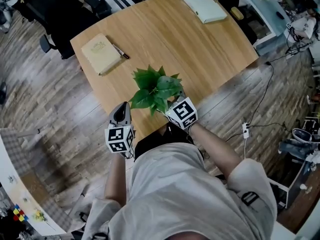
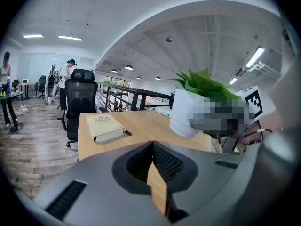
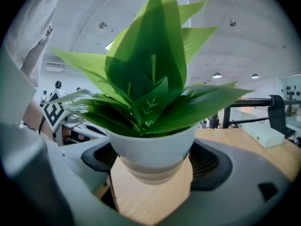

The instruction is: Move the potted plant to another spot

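Potted plant (image 3: 149,147): smooth, round, white-potted, broad-leaved.

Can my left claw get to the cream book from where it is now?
Probably yes: the left claw holds nothing, only bare wooden table lies between it and the cream hardcover book, and the green potted plant stands aside.

- one green leafy plant in a white round pot (image 1: 156,89)
- two grey two-jaw claws, both mine: left claw (image 1: 121,110), right claw (image 1: 174,104)
- two closed books: a cream hardcover book (image 1: 101,53) and a pale mint book (image 1: 202,5)
- one black pen (image 1: 121,51)
- one light wooden table (image 1: 170,39), that's it for tables
- one black office chair (image 2: 80,102) right by the table
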Available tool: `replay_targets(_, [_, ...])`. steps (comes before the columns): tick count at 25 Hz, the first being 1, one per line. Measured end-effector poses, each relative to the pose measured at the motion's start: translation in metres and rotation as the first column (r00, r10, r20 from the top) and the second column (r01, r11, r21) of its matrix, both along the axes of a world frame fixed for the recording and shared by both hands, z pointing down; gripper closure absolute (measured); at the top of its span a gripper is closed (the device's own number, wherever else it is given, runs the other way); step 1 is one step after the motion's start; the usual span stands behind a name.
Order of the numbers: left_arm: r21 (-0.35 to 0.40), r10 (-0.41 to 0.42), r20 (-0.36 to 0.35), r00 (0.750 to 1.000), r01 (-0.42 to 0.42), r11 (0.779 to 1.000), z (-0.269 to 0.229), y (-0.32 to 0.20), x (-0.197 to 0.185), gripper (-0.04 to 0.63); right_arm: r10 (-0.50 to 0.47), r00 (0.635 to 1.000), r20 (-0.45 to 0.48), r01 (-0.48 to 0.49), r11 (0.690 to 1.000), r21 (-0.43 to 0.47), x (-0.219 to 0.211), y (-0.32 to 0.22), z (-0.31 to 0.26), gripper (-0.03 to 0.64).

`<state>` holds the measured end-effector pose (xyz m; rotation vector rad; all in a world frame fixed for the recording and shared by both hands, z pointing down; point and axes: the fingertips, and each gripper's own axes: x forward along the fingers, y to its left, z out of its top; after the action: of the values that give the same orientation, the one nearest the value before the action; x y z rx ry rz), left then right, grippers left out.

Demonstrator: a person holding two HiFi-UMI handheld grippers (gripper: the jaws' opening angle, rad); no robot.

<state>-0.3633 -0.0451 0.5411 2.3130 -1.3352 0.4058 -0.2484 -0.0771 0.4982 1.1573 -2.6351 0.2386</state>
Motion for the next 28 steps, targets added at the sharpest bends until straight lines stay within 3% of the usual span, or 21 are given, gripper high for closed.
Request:
replay_targets(5, [0.013, 0.009, -0.001, 1.0, -0.009, 1.0, -0.005, -0.005, 0.009, 0.583, 0.01, 1.0, 0.011, -0.01, 1.0, 0.008, 0.008, 0.001, -0.004, 0.143])
replay_targets(16, [0.027, 0.006, -0.004, 1.0, -0.006, 1.0, -0.018, -0.024, 0.073, 0.583, -0.002, 0.999, 0.042, -0.001, 0.998, 0.055, 0.067, -0.015, -0.033, 0.143])
replay_targets(28, [0.008, 0.055, 0.029, 0.998, -0.055, 0.998, -0.019, -0.041, 0.168, 0.583, 0.045, 0.997, 0.067, -0.05, 0.997, 0.066, 0.168, -0.029, -0.044, 0.143])
